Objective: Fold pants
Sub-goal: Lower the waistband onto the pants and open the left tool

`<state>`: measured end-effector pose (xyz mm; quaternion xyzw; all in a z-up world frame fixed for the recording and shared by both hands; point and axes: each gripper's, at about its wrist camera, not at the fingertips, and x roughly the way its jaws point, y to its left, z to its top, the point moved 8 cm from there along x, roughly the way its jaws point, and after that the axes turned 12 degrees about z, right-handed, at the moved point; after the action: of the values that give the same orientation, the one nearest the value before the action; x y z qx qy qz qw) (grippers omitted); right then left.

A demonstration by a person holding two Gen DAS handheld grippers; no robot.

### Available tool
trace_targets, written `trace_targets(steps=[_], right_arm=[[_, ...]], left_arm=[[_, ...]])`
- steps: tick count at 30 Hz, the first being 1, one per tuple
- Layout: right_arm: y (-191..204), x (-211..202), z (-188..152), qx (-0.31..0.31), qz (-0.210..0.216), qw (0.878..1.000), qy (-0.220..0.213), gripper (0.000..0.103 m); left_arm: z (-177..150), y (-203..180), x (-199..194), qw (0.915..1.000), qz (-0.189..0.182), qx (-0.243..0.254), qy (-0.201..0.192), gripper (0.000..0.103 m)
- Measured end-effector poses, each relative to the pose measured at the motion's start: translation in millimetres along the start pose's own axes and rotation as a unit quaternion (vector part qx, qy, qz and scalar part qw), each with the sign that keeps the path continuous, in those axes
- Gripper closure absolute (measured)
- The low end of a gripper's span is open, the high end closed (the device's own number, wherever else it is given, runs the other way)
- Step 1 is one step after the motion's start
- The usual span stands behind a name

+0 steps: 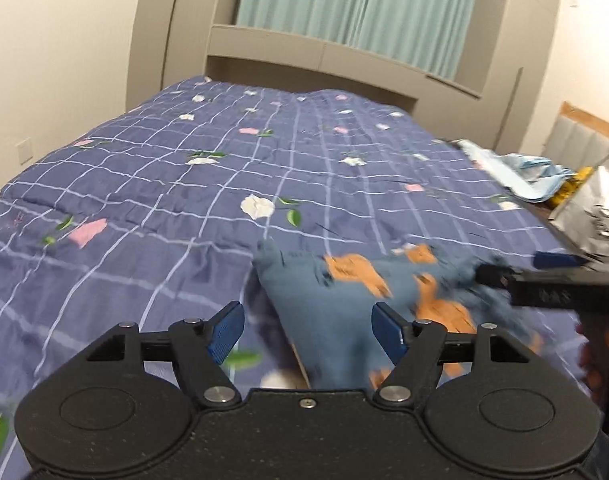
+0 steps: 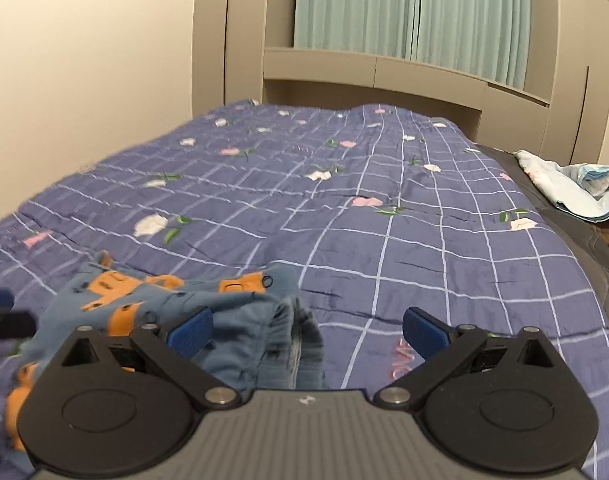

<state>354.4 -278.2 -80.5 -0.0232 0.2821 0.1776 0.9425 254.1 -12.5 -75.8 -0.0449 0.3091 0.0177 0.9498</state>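
The pants (image 1: 344,292) lie bunched on the bed (image 1: 144,184), between both grippers: left gripper (image 1: 306,330) and right gripper (image 2: 306,330) jaws wide, empty.

home bedroom, bed with floral checked quilt (image 2: 344,208), teal curtains (image 2: 412,16), built-in wardrobes (image 2: 232,32)

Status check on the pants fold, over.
Left tongs open, right tongs open, neither gripping. Pants bunched on quilt, unfolded. Nothing in the way.
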Motion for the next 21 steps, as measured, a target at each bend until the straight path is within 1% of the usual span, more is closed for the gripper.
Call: trace_targets(steps=[3,5,6,7,11,14,16,17,18,20,21], right_arm=[[-9,11,-2,0.006,-0.017,1.000,0.016,0.000],[-17,13,-6,0.013,-0.027,0.999,0.022,0.000],[-22,13,-9,0.014,-0.030,0.999,0.026,0.000],[-27,14,-13,0.018,-0.033,0.999,0.029,0.000],[-42,16,-27,0.044,-0.018,0.998,0.037,0.000],[-40,9,-27,0.049,-0.016,0.998,0.029,0.000],[-33,-2,-23,0.050,-0.009,0.999,0.016,0.000],[-29,-7,-22,0.051,0.001,0.999,0.012,0.000],[-24,-12,-23,0.053,0.014,0.998,0.014,0.000],[-14,-17,-28,0.058,0.033,0.997,0.031,0.000],[-11,-18,-32,0.059,0.031,0.997,0.043,0.000]], left_arm=[[9,-6,28,0.9997,0.016,0.014,0.009,0.031],[11,-7,46,0.9989,0.033,0.029,0.017,0.031],[11,-6,52,0.9986,0.037,0.031,0.021,0.030],[10,-4,57,0.9986,0.037,0.028,0.024,0.030],[5,4,74,0.9986,0.037,0.010,0.037,0.027],[7,8,67,0.9987,0.035,-0.007,0.036,0.028],[8,10,53,0.9990,0.033,-0.013,0.027,0.025],[8,10,45,0.9992,0.027,-0.018,0.024,0.021],[7,9,38,0.9993,0.020,-0.023,0.022,0.018],[2,6,24,0.9991,0.001,-0.034,0.024,0.017],[-3,3,18,0.9990,-0.006,-0.036,0.028,0.016]])
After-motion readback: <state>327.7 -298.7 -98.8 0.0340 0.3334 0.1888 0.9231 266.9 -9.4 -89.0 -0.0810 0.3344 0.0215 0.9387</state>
